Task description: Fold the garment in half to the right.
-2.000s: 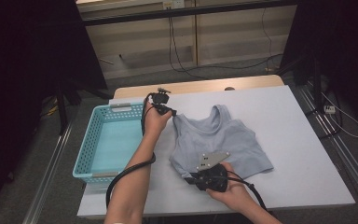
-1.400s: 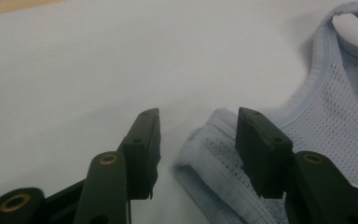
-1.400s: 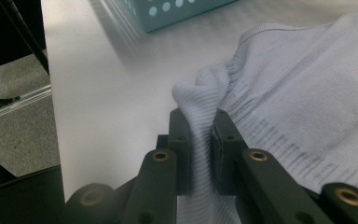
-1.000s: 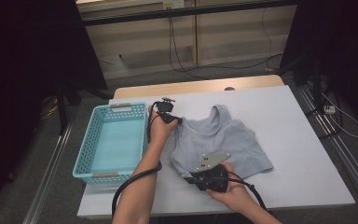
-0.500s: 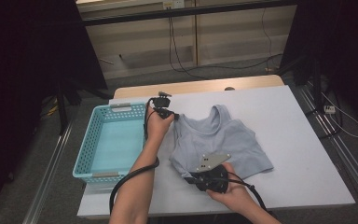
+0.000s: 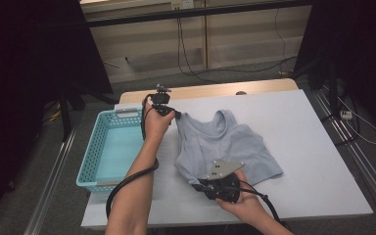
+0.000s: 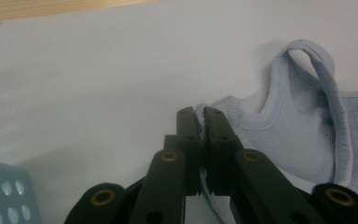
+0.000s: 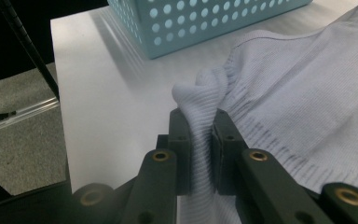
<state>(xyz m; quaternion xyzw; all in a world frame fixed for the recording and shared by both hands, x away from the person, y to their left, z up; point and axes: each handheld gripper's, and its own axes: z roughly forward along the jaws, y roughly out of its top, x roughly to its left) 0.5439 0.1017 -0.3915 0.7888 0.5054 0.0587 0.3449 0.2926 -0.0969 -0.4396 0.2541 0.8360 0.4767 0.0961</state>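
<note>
A: Where is the garment? State of the claws?

B: The pale blue ribbed knit tank top (image 6: 227,147) lies mostly flat on the white table (image 6: 318,147), just beside the light blue perforated plastic basket (image 6: 108,147). The left claw (image 7: 198,122) has just been closing and is now clenched on the shoulder strap edge; the right claw (image 8: 200,122) is clamped on a bunched fold of the hem corner.

A: Handling?

B: Judged light, soft and limp: it will sag and drape between the grips. Thin knit may slip, so hemmed edges and bunched folds look the safest holds.
</note>
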